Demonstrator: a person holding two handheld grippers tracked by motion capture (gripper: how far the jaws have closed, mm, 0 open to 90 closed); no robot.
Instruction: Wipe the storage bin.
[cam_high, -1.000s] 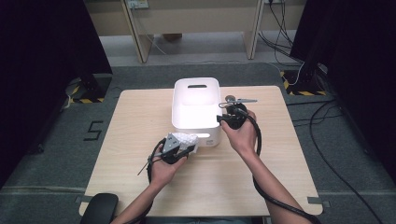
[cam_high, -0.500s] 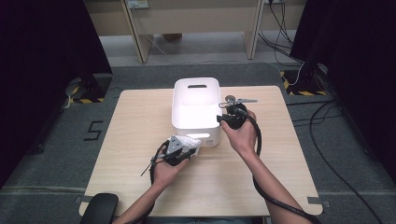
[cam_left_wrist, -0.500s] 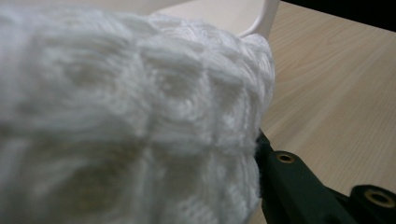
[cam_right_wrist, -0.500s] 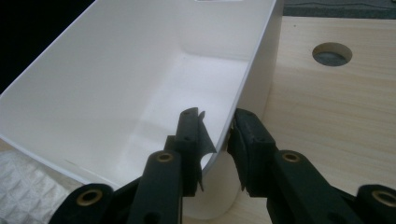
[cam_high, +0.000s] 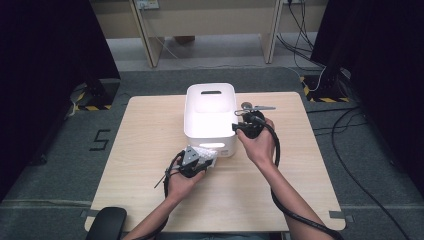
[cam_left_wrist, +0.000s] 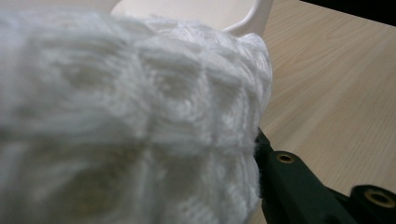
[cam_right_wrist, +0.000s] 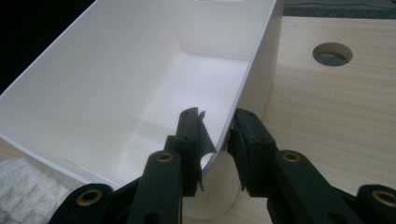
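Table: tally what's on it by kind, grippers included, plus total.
White plastic bin: 1
White knitted cloth: 1
Grippers: 2, the left gripper shut on the cloth, the right gripper clamped on the bin's rim
Total: 4

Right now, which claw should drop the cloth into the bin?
Left. The left claw is shut on the white knitted cloth, just short of the white bin. The right claw is clamped on the bin's corner wall, steadying it.
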